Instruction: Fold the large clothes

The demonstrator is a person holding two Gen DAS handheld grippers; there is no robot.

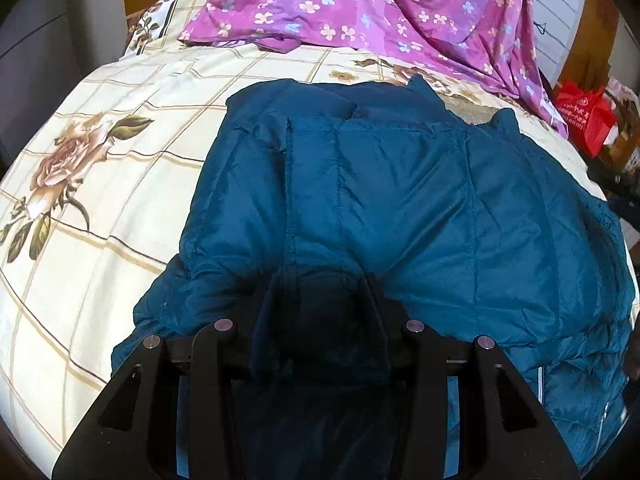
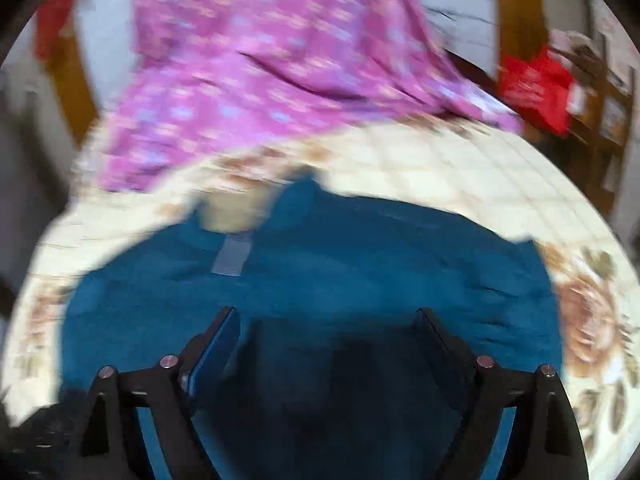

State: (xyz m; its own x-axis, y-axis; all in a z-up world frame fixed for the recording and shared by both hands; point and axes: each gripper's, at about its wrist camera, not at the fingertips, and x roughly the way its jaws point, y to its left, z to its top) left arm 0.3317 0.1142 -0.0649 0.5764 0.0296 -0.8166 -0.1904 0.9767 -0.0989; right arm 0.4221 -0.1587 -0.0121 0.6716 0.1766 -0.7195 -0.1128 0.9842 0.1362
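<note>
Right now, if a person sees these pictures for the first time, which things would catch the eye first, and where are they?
The eye falls first on the teal padded jacket spread over the cream bedspread with rose prints, filling the middle of both views. Behind it lies a purple cloth with small flowers, and a red bag stands beyond the bed at the right. The left gripper is shut on a fold of the jacket, while the right gripper is open above it.

Both wrist views close above jacket [image 1: 400,200], bed [image 1: 100,200]
</note>
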